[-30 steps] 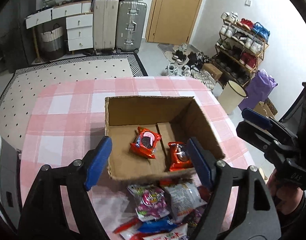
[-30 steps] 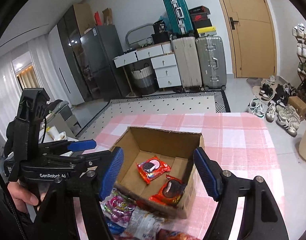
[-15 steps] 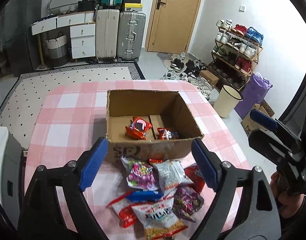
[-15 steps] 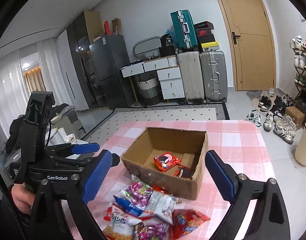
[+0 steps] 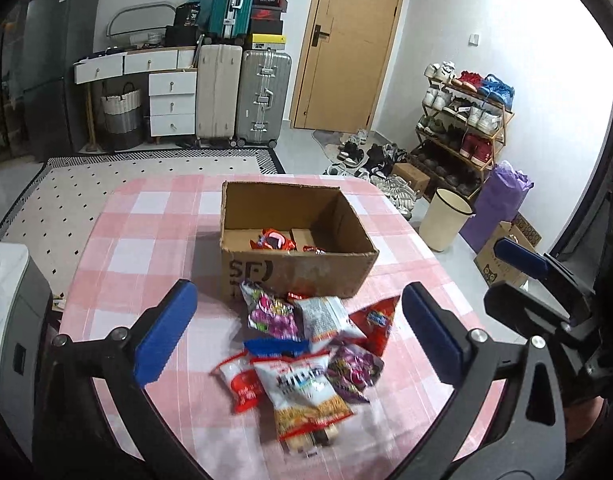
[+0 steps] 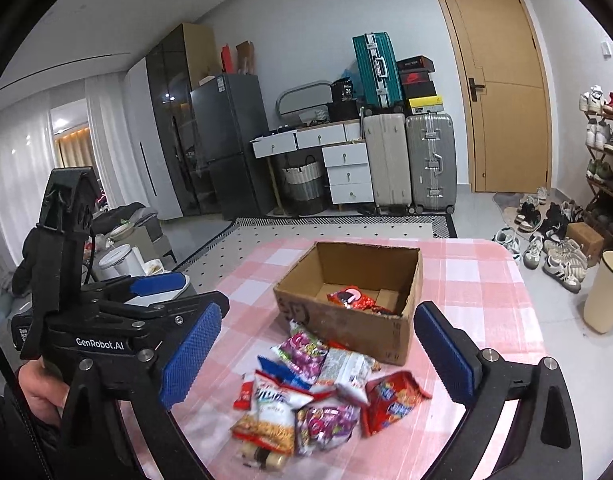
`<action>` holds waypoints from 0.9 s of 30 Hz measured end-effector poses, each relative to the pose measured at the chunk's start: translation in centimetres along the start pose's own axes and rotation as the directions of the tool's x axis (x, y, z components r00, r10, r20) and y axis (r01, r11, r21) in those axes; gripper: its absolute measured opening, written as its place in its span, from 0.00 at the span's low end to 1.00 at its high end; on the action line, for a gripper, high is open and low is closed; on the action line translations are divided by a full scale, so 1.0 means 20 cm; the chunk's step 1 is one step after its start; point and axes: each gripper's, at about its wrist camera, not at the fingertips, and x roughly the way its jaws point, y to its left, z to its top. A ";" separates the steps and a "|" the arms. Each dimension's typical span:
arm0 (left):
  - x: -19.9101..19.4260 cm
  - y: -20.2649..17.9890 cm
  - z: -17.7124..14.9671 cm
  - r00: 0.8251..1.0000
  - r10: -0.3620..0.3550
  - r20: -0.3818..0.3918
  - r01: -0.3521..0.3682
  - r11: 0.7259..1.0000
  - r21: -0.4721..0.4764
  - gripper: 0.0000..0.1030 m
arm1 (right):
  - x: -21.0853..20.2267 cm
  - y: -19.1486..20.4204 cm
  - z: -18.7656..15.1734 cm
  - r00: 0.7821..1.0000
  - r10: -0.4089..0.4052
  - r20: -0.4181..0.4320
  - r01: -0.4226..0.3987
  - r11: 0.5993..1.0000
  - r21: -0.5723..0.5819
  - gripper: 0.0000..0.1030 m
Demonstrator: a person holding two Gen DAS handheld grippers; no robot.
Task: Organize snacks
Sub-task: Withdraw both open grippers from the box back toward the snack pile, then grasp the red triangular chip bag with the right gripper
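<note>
Both claws are matte black plastic frames with silver screw heads. The left claw (image 5: 298, 336) and the right claw (image 6: 318, 354) carry ribbed blue pads (image 6: 190, 354) on their fingers. White "GenRobot.AI" lettering marks the left claw's body, gripped by a bare-skinned hand (image 6: 40, 390) with a dark sleeve.

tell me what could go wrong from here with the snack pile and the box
The loose packets overlap, so the open right gripper may pinch two at once. The pile lies against the cardboard box, so a grab there could shove it. The left gripper is also over the pile, so they may collide.
</note>
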 end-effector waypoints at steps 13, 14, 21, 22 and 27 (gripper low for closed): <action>-0.21 0.02 -0.29 0.999 0.021 0.025 -0.020 1.000 -0.018 0.99 | -0.15 0.06 -0.24 0.999 -0.040 -0.019 0.040 0.999 0.019 0.99; -0.21 0.03 -0.32 0.999 0.022 0.028 -0.022 0.999 -0.025 0.99 | -0.14 0.06 -0.25 0.999 -0.038 -0.026 0.039 0.999 0.022 0.99; -0.16 0.00 -0.40 1.000 0.008 -0.008 -0.008 1.000 -0.020 0.99 | -0.11 0.09 -0.33 0.998 -0.032 -0.045 0.032 0.999 -0.005 0.99; -0.15 0.00 -0.40 1.000 0.007 -0.010 -0.007 1.000 -0.021 0.99 | -0.11 0.08 -0.34 0.998 -0.034 -0.050 0.034 0.999 0.000 0.99; -0.09 0.00 -0.46 0.999 0.029 -0.027 -0.029 1.000 0.008 0.99 | -0.06 0.00 -0.40 0.997 -0.039 -0.072 0.043 0.998 0.048 0.99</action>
